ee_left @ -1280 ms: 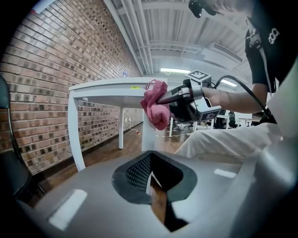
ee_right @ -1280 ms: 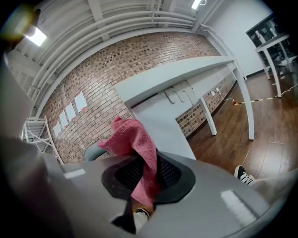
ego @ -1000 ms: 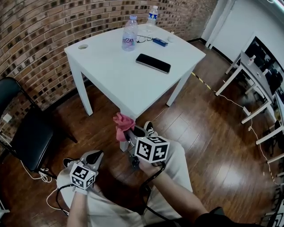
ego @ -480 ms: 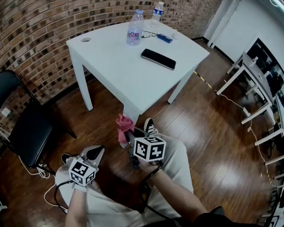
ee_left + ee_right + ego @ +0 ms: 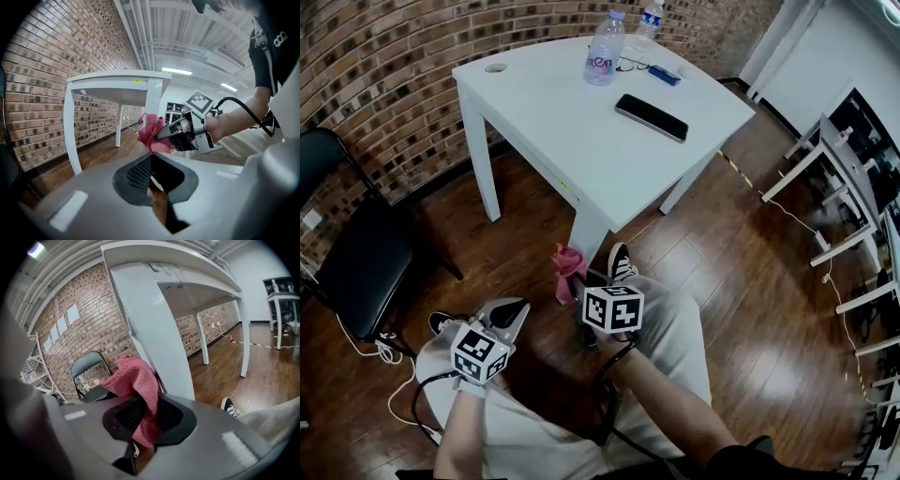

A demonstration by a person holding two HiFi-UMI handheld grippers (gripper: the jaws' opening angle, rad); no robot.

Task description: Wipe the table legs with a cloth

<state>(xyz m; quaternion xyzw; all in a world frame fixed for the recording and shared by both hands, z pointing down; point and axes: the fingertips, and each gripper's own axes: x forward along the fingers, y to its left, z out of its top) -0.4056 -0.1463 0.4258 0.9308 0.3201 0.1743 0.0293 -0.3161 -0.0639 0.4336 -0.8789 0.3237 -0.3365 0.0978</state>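
Observation:
The white table (image 5: 581,141) stands ahead of me, and its near leg (image 5: 584,246) drops to the wood floor. My right gripper (image 5: 578,284) is shut on a pink cloth (image 5: 569,263), which it presses against the low part of that leg. In the right gripper view the cloth (image 5: 136,380) bunches out of the gripper (image 5: 147,420) and touches the white leg (image 5: 154,333). My left gripper (image 5: 510,313) hovers shut and holding nothing over my left knee, to the left of the leg. The left gripper view shows its jaws (image 5: 151,171) together, with the cloth (image 5: 151,133) beyond them.
A black chair (image 5: 356,272) stands at the left by the brick wall. On the tabletop are a phone (image 5: 651,117) and two bottles (image 5: 603,49). My shoe (image 5: 620,262) is beside the leg. Other white desks (image 5: 834,187) stand at the right. A cable (image 5: 401,394) lies on the floor.
The pink cloth and my right gripper have slid lower down the near table leg. My left gripper has hardly moved. The head view has tilted, so the table sits higher in the frame.

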